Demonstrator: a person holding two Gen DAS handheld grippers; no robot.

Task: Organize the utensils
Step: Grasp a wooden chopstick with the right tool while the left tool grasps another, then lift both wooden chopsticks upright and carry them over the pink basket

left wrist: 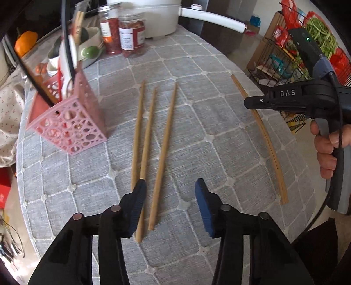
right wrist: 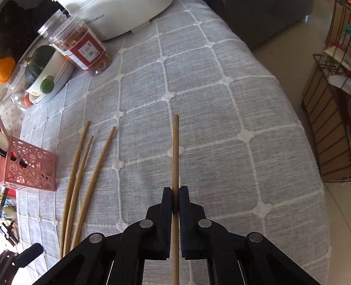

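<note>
Three wooden chopsticks [left wrist: 151, 140] lie side by side on the grey quilted tablecloth [left wrist: 197, 92]; they also show in the right wrist view [right wrist: 83, 175]. My left gripper [left wrist: 171, 190] is open, low over their near ends. A fourth chopstick [left wrist: 263, 136] lies near the table's right edge. In the right wrist view my right gripper [right wrist: 175, 193] is shut on this chopstick [right wrist: 175, 149], which points straight ahead. A pink perforated utensil holder [left wrist: 70, 118] with utensils in it stands at the left; it also shows in the right wrist view [right wrist: 30, 168].
Two red-labelled jars [left wrist: 122, 35], a white appliance [left wrist: 158, 15] and bowls with squash [left wrist: 87, 43] stand at the table's far side. A wire rack with packets and greens [left wrist: 307, 43] stands off the right edge. The right gripper body [left wrist: 307, 100] hangs over the right edge.
</note>
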